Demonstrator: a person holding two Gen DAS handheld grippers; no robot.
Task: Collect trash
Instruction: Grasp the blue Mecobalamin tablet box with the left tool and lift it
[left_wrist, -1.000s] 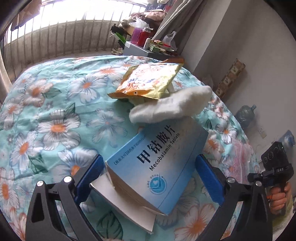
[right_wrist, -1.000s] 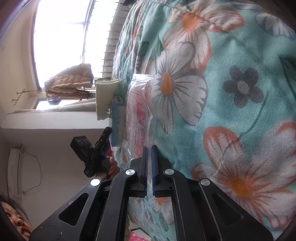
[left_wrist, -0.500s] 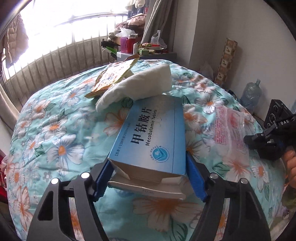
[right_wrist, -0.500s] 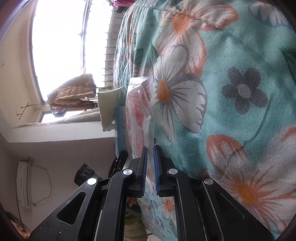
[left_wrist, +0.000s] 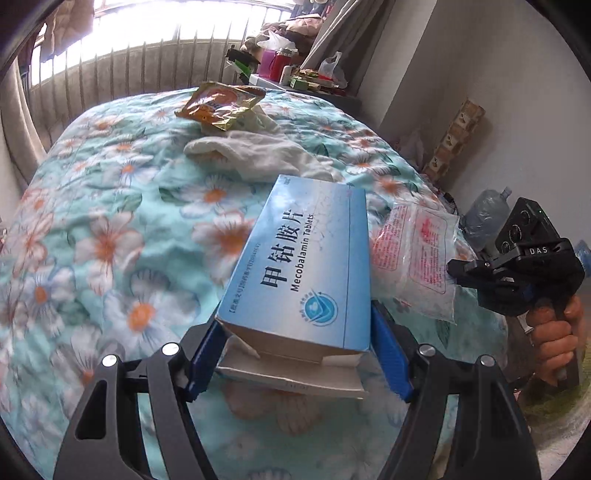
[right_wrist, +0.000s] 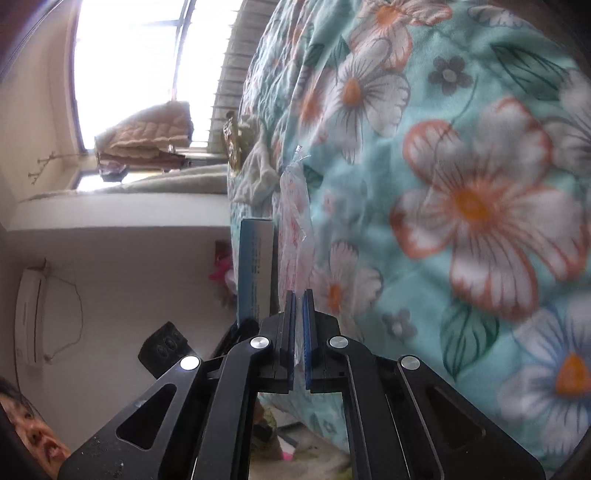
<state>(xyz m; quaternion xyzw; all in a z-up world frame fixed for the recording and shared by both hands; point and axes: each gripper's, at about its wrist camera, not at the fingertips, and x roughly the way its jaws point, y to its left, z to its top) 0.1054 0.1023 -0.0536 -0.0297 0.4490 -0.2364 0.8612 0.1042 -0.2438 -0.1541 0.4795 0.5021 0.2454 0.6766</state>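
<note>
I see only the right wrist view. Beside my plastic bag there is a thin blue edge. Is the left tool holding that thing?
Observer: Yes. The left tool is shut on a blue box, one pad on each long side.
Operator: Is the box closed?
Observer: No. The end flap nearest the tool hangs open.
Operator: What is printed on the box?
Observer: The top face reads "Mecobalamin Tablets", so it is a medicine box.
</note>
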